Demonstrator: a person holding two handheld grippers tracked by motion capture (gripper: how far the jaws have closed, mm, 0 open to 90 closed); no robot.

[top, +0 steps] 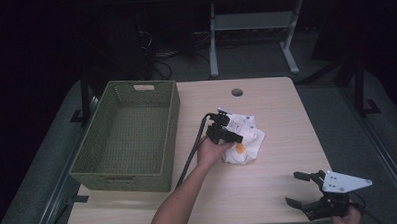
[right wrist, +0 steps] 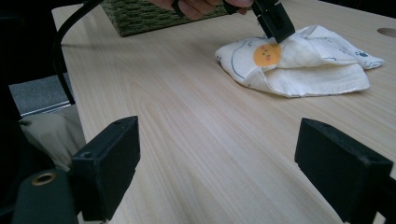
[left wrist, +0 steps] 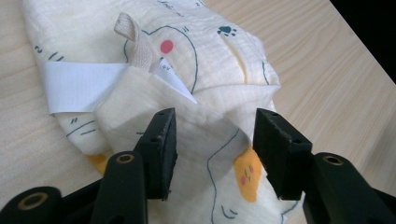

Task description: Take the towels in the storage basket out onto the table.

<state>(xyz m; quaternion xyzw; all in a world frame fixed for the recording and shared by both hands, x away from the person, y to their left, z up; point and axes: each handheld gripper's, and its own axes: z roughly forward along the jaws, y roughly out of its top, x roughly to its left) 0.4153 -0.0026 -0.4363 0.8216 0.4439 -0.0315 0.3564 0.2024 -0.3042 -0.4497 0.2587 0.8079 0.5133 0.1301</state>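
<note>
Folded cloth (left wrist: 205, 154) bulges between the part-open jaws of the left gripper (left wrist: 212, 149), pads not pressing it, on the table (top: 269, 189). Right gripper (top: 305, 188) waits wide open and empty, well off toward the near edge; basket (top: 133, 169) beyond the left hand.

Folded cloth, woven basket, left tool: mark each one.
folded cloth (right wrist: 322, 74), right gripper view, on its lower folded layer.
woven basket (top: 171, 100), high view, on its right wall.
left tool (left wrist: 215, 140), left gripper view, midway between its fingertips.
</note>
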